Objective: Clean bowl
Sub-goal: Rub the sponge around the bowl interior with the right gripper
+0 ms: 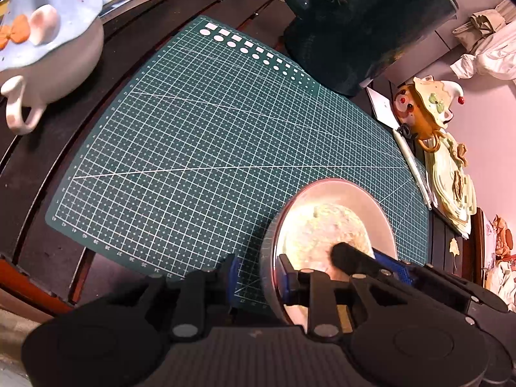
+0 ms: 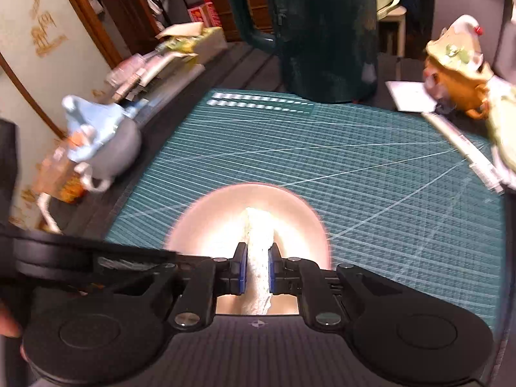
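- The right hand-held gripper (image 2: 256, 271) has its jaws drawn in close on a wad of white wiping paper (image 2: 259, 248), which is pinched between the blue pads (image 2: 242, 271) and reaches down into the bowl.
- The left hand-held gripper (image 1: 258, 277) straddles the near rim of the bowl (image 1: 380, 213): one finger sits outside the wall and the other inside. The jaws stand fairly wide, and I cannot tell whether the pads actually press the rim or only bracket it.
- In the left wrist view the right hand-held gripper's dark finger comes in from the right and rests on the wad inside the bowl.
- The bowl, metal with a pinkish rim, sits on the green cutting mat (image 1: 193, 129) at its near right part, on the dark bench (image 1: 42, 213).
- Judged from this, the wiping step is in hand, with the paper already at the bowl's floor.
- The next move calls for sweeping the wad round the inner wall while the left side keeps the bowl from sliding or tipping on the mat.
- Beyond the mat stand a dark green jug (image 1: 364, 25), a blue-lidded pot (image 1: 54, 42) to the left and an orange figurine pot (image 1: 422, 106) to the right, all well apart from the bowl.
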{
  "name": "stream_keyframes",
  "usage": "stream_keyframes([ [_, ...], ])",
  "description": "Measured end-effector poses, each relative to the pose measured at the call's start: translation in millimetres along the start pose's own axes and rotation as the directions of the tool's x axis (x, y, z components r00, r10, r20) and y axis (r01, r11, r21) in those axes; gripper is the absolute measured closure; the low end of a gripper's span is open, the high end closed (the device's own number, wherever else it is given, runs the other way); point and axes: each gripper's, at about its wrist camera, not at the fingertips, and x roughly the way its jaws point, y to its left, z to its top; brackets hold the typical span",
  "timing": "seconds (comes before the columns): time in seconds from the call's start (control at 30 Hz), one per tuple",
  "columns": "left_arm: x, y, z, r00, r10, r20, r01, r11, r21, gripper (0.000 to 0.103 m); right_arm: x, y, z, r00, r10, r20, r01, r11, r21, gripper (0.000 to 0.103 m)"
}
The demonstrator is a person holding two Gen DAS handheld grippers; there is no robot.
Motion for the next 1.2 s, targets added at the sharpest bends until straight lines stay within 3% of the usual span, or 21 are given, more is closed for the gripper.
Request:
stream_keyframes([
  [0.13, -0.2, 0.5, 0.2, 1.0, -0.004, -0.002, 0.004, 1.0, -0.004, 0.077, -10.1, 5.1, 1.7, 0.995, -0.088, 0.039, 0.09, 0.994, -0.059, 0.092],
  [0.37, -1.1, -0.3, -0.2, 1.0, -0.003, 0.0, 0.003, 1.0, -0.007, 0.078, -48.7, -0.4, 10.6, 0.979, -0.134, 0.153, 0.144, 0.988, -0.056, 0.092],
  [0.57, -5.0, -0.2, 0.4, 1.0, -0.002, 0.018, 0.002, 1.0, -0.013, 0.08, -52.0, -14.6, 13.7, 0.99, 0.025, 0.136, -0.029, 0.999, 0.031, 0.092],
  [0.77, -5.0, 0.6, 0.6, 1.0, -0.004, 0.018, 0.004, 1.0, -0.015, 0.08, -14.9, -7.1, 5.5, 0.995, 0.092, 0.029, -0.093, 0.995, 0.045, 0.092],
  [1.0, -4.9, 1.4, 1.0, 1.0, -0.006, 0.017, 0.007, 1.0, -0.015, 0.08, -2.1, 7.1, -3.4, 0.998, -0.068, 0.006, 0.068, 0.996, -0.055, 0.092],
  [1.2, -5.0, 0.1, 0.3, 1.0, -0.005, 0.018, 0.005, 1.0, -0.023, 0.08, -28.6, -0.3, 3.4, 0.993, -0.094, 0.07, 0.098, 0.994, -0.053, 0.092],
])
